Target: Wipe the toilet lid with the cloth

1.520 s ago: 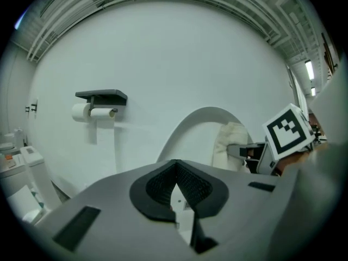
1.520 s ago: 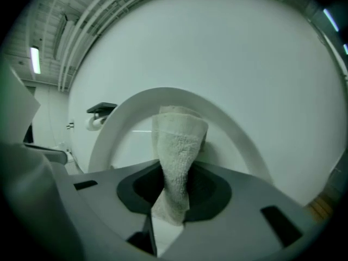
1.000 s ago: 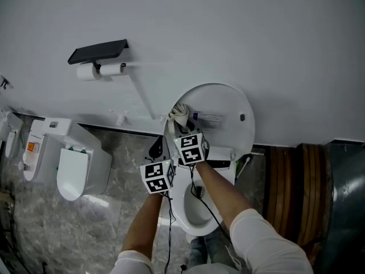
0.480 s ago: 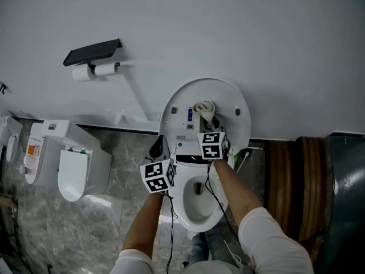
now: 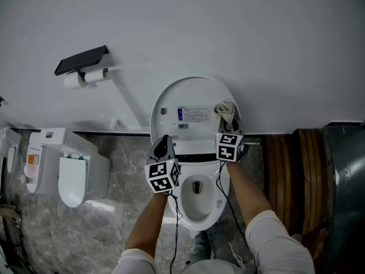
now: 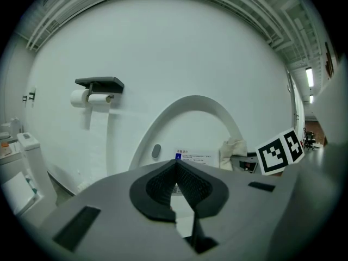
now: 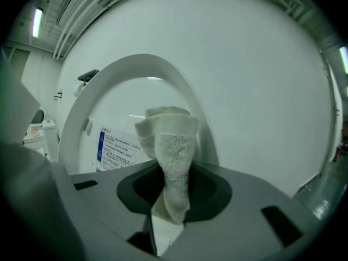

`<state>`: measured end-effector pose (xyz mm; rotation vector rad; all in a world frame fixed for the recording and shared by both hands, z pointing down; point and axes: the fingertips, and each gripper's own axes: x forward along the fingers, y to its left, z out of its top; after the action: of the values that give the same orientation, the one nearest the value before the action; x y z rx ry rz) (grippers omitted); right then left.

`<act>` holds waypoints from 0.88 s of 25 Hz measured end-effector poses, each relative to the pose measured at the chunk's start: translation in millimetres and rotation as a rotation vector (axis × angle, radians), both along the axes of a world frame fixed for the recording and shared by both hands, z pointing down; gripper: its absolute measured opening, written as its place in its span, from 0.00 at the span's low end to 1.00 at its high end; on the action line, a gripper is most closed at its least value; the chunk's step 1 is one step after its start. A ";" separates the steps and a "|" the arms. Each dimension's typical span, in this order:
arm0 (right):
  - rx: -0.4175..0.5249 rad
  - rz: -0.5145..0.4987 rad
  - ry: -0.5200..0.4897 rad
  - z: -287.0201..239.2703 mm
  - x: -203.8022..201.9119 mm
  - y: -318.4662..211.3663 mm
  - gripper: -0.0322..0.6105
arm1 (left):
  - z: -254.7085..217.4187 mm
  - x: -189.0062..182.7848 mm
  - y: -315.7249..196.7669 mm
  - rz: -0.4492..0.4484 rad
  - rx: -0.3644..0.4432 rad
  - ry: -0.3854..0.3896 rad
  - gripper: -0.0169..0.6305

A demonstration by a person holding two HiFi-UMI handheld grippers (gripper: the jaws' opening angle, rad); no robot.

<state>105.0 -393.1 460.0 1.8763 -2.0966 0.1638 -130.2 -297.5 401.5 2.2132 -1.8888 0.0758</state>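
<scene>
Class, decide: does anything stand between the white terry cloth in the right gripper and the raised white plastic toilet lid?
Nothing visible does. The right gripper holds the white terry cloth up at the raised white plastic toilet lid, right of its printed label.

A white wall [image 5: 256, 33] fills the upper part of the head view. On it, to the left, a black shelf [image 5: 81, 60] is fixed, and directly under it hang two rolls of toilet paper [image 5: 72, 80], side by side. A thin white pipe [image 5: 128, 100] runs slanted down the wall to the base. The floor [image 5: 114, 210] is grey with a marble pattern. At the left stands a second white toilet [image 5: 73, 176] with its lid down. At the right is a brown ribbed object [image 5: 288, 176], and next to it a grey surface [image 5: 344, 198]. A long ceiling lamp [image 7: 37, 22] is lit.
</scene>
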 end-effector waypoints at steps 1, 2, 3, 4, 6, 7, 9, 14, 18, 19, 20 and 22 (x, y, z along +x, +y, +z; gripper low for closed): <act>0.010 -0.001 -0.017 -2.3 -3.9 2.2 0.19 | 1.6 0.4 1.1 0.000 -0.003 -0.002 0.05; 0.022 -0.016 -0.032 -4.5 -11.4 4.5 0.19 | 3.4 0.0 2.4 0.001 -0.005 -0.007 0.05; 0.039 -0.047 -0.042 -6.6 -23.1 6.9 0.19 | 5.7 -1.2 3.6 0.001 -0.008 -0.015 0.05; 0.060 -0.094 -0.048 -8.5 -39.0 9.7 0.19 | 8.5 -3.7 4.7 0.000 -0.011 -0.023 0.05; 0.098 -0.222 -0.063 -10.8 -80.9 17.8 0.19 | 15.6 -12.4 7.1 -0.012 -0.020 -0.027 0.05; 0.111 -0.292 -0.071 -10.8 -104.2 23.2 0.19 | 19.6 -18.0 8.4 -0.022 -0.026 -0.021 0.05; 0.116 -0.424 -0.085 -7.0 -149.5 34.0 0.19 | 27.2 -29.8 10.9 -0.050 -0.038 -0.002 0.05; -0.002 -0.625 -0.133 29.0 -240.3 46.4 0.19 | 41.5 -60.4 14.8 -0.101 -0.063 0.016 0.05; -0.086 -0.624 -0.130 63.5 -271.2 37.4 0.19 | 49.1 -77.0 12.8 -0.124 -0.071 0.012 0.05; -0.107 -0.601 -0.137 72.2 -273.9 32.4 0.19 | 51.1 -80.9 12.5 -0.128 -0.073 0.010 0.05; -0.126 -0.575 -0.150 80.0 -274.4 27.2 0.19 | 53.5 -84.0 12.9 -0.133 -0.077 0.011 0.05; -0.150 -0.528 -0.177 91.0 -269.0 17.4 0.19 | 58.6 -86.3 15.4 -0.144 -0.085 0.020 0.05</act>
<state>-164.0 -375.7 551.0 1.2096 -2.5372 0.3575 -216.5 -282.1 460.1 2.0100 -1.9897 0.1071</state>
